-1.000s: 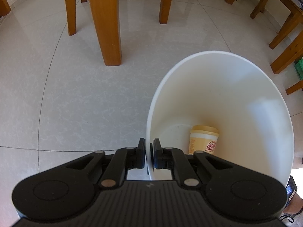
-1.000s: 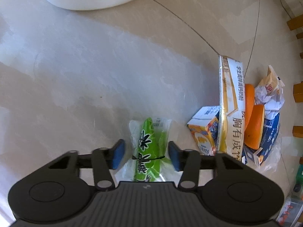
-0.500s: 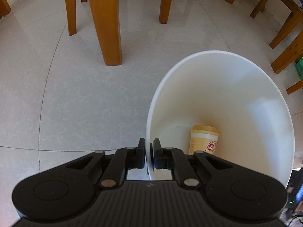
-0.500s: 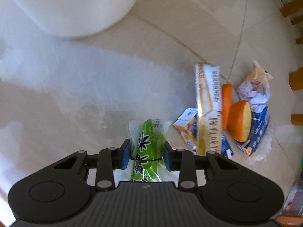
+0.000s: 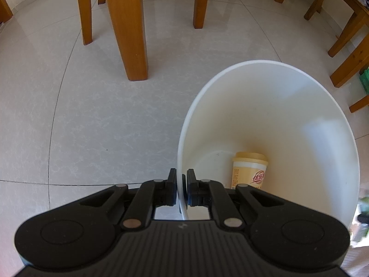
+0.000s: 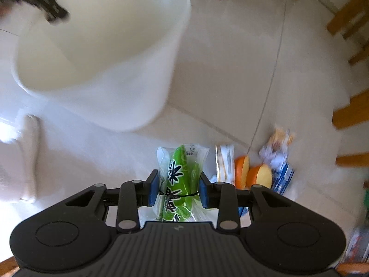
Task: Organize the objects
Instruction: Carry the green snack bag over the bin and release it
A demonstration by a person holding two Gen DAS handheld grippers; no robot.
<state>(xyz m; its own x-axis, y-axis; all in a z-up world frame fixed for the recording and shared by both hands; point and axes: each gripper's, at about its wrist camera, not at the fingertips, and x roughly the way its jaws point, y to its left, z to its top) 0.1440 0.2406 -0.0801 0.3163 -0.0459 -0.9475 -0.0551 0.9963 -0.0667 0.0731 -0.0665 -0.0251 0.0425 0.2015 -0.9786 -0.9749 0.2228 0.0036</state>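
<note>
A glossy pale marble-look tile floor [image 5: 110,120] carries chunky wooden table legs [image 5: 129,27]. The smooth, round white plastic bucket [image 5: 299,120] is pinched at its thin rim by the left gripper [image 5: 181,187]; a yellow-lidded milk tea cup [image 5: 249,173] stands inside. The right gripper [image 6: 179,188] squeezes a crinkly clear-and-green snack packet [image 6: 182,180], lifted near the bucket.

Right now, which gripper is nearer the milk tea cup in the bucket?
Left. The left gripper is clamped on the white bucket's rim, with the milk tea cup just inside. The right gripper holds the green packet outside the bucket.
</note>
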